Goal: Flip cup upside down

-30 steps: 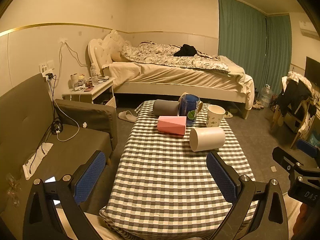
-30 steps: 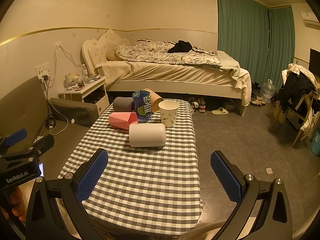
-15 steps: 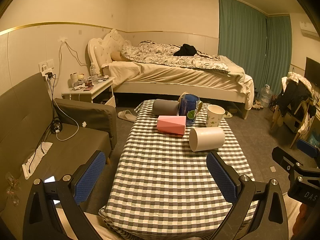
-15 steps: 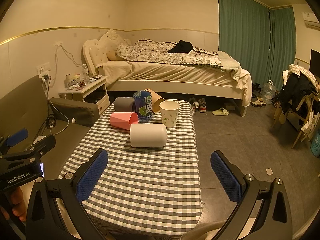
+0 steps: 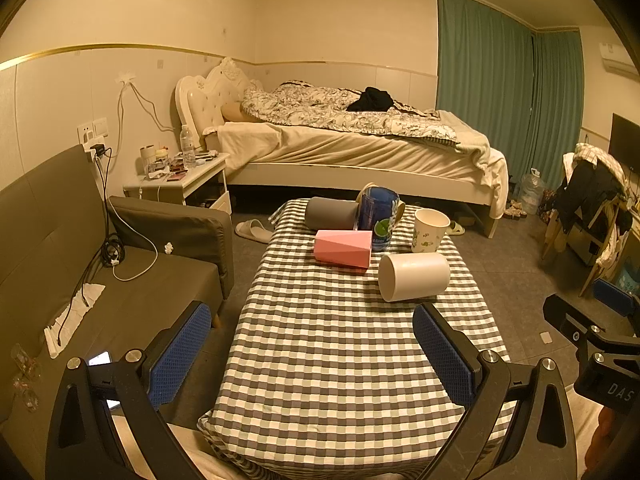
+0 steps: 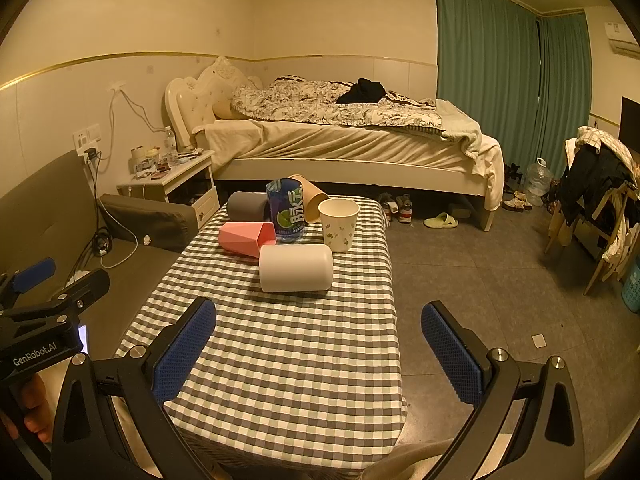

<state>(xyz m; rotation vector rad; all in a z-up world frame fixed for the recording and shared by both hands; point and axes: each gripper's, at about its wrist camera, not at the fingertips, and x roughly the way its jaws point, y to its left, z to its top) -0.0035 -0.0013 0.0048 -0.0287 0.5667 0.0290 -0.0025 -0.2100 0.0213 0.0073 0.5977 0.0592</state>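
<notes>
- Nothing of the flip looked done: no cup stood mouth-down, and neither claw touched one.
- The white cup [image 6: 296, 268] lay on its side on the checked tabletop [image 6: 280, 360], nearest of the cluster; a patterned paper cup [image 6: 338, 225] stood upright behind it.
- The right claw [image 6: 320, 354] hung with fingers wide apart and empty, the white cup ahead and well apart.
- The left claw [image 5: 312, 354] was likewise spread and empty, that cup [image 5: 414, 277] ahead to its right.

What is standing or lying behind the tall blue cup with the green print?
Behind the tall blue printed cup, a brown paper cup leans tilted, mouth toward the camera. Its base is hidden by the blue cup. A grey cup lies beside them.
</notes>
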